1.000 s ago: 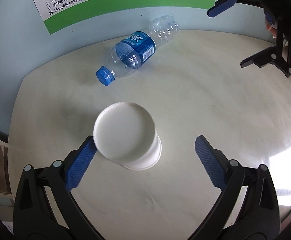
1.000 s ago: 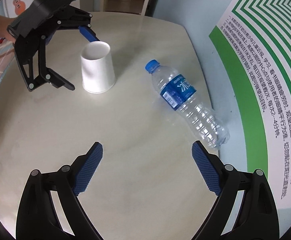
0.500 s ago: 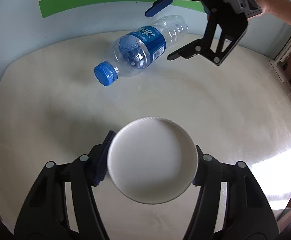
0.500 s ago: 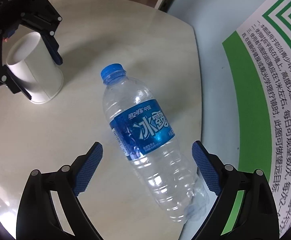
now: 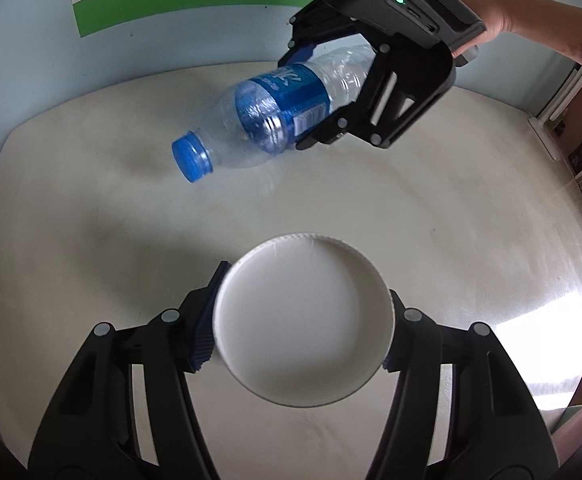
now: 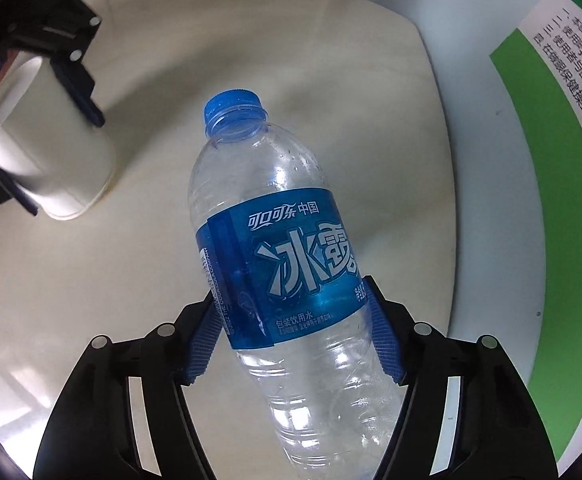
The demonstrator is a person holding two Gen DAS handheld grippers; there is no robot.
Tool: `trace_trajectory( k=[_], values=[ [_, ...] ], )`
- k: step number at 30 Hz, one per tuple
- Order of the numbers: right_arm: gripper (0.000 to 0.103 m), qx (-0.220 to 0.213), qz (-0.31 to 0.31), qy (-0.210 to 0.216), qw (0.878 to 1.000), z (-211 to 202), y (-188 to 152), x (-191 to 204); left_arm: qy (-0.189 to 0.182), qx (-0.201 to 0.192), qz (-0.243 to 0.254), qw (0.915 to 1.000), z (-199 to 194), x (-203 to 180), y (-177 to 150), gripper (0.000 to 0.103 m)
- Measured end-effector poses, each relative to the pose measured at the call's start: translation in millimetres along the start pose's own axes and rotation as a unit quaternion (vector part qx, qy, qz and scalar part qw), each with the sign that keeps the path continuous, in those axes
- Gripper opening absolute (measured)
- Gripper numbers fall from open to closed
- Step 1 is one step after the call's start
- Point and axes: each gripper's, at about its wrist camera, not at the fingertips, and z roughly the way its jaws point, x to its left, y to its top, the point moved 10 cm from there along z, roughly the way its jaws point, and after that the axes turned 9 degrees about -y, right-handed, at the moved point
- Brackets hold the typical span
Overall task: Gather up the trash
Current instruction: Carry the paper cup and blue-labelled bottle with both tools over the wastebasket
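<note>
While your left hand-held gripper [image 5: 299, 320] is pinching the paper cup [image 5: 303, 320] and your right hand-held gripper [image 6: 291, 328] is closing on the water bottle [image 6: 287, 272], you are grasping; lifting both comes next.

In the right wrist view the plastic water bottle's [image 6: 287, 280] base runs off the bottom edge. The wall poster [image 6: 563, 184] is cropped by the frame, its text incomplete. The left gripper [image 6: 39, 132] hides part of the paper cup [image 6: 47, 152]. In the left wrist view the cup's wall and base hide beneath its rim.
</note>
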Motion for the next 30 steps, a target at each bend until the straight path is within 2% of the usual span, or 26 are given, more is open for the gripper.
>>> trace_trajectory(
  k=[7, 17, 25, 30],
  values=[
    [0.066, -0.003, -0.006, 0.015, 1.0, -40, -8, 33, 0.012, -0.002, 0.014, 0.9998, -18, -13, -3, 0.057],
    [0.066, -0.023, -0.02, -0.017, 0.999, -130, -16, 68, 0.057, -0.028, 0.032, 0.9975, -76, -49, -10, 0.057],
    [0.066, -0.059, -0.051, -0.024, 0.997, -188, -5, 119, 0.104, -0.038, 0.013, 0.9937, -126, -65, -52, 0.057],
    [0.066, -0.089, -0.089, -0.012, 0.992, -213, 25, 162, 0.142, -0.046, -0.027, 0.9884, -164, -81, -105, 0.058]
  ],
)
